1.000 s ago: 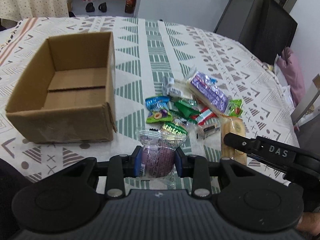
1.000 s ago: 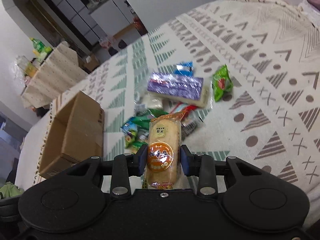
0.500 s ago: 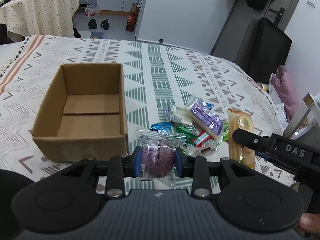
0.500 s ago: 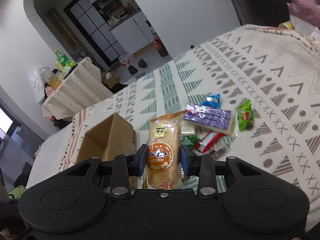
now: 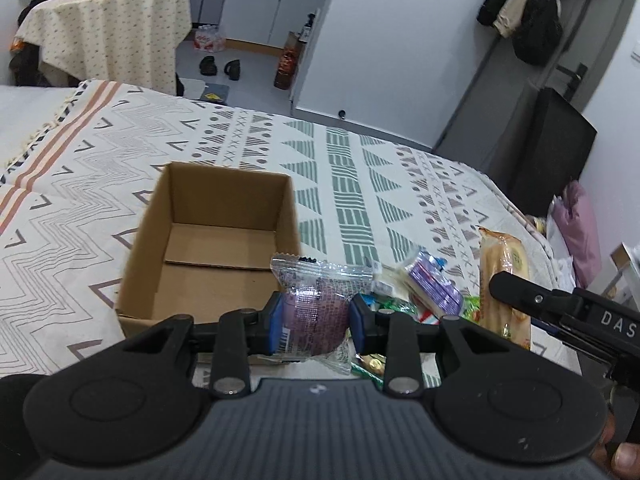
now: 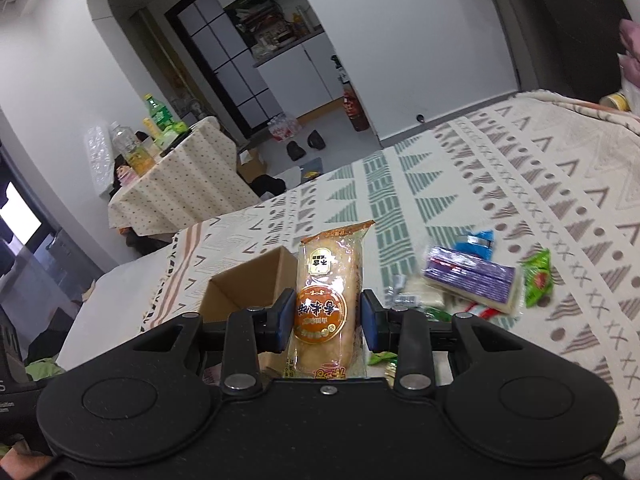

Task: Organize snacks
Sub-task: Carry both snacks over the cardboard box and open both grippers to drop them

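My left gripper (image 5: 316, 326) is shut on a clear packet holding a purple snack (image 5: 316, 304), raised just right of the open cardboard box (image 5: 208, 240). The box is empty inside. My right gripper (image 6: 328, 318) is shut on a long orange-labelled bread packet (image 6: 330, 300), held upright above the table; this bread packet (image 5: 505, 276) also shows at the right of the left wrist view, with the right gripper's finger (image 5: 520, 286) across it. A pile of loose snacks (image 6: 468, 280) lies on the patterned cloth right of the box (image 6: 248, 284).
The snack pile includes a purple packet (image 5: 434, 280), a green packet (image 6: 538, 278) and a blue one (image 6: 480, 240). Beyond the patterned tablecloth (image 5: 360, 172) stand a small covered table with bottles (image 6: 172, 184), shoes on the floor and a dark cabinet (image 5: 548, 152).
Both grippers have risen from the table with their packets and tilted up, so more of the room shows. The box now sits closer under the left gripper.
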{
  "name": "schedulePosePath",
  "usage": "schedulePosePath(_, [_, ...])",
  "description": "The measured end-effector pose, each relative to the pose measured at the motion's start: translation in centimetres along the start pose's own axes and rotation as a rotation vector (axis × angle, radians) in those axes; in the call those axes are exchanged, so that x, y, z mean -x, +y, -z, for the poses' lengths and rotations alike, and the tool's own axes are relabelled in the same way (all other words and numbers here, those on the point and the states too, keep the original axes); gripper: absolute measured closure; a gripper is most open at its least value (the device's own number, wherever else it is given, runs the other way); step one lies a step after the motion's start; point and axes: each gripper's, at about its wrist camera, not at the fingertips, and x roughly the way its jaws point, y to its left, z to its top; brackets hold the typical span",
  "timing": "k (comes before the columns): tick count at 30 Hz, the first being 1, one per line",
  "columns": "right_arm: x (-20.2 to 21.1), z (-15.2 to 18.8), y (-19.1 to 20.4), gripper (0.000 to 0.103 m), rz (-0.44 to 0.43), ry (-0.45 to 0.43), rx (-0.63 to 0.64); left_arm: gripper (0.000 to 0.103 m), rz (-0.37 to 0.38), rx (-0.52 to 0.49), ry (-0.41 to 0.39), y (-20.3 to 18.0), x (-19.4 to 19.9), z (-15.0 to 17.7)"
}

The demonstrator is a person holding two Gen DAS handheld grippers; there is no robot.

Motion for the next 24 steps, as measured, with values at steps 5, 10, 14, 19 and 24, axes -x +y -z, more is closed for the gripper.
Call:
schedulePosePath(5, [-1.4,0.0,1.8,0.069,-0.028,0.01,0.022,0.071,-0.006,0.023,-0.014,1.5,0.0,-0.7])
schedulePosePath(10, [-3.3,0.1,3.5,0.069,-0.045,0.033,0.036,0.071,-0.022,0.043,-0.015,3.6,-1.3,-1.8])
schedulePosePath(14, [-5.2,-0.2,4.8,0.069,-0.058,0.045,0.047,0.071,-0.031,0.073,-0.014,5.5,-2.3,-2.7])
schedulePosePath(19, [-7.9,-0.8,6.6,0.069,-0.078,0.07,0.065,0.071,-0.045,0.087,0.013,7.3,-4.2,-3.4])
schedulePosePath(24, [-10.4,-0.9,7.9,0.069,-0.104,0.09,0.074,0.071,-0.065,0.099,0.021,8.9,-5.6,-4.2])
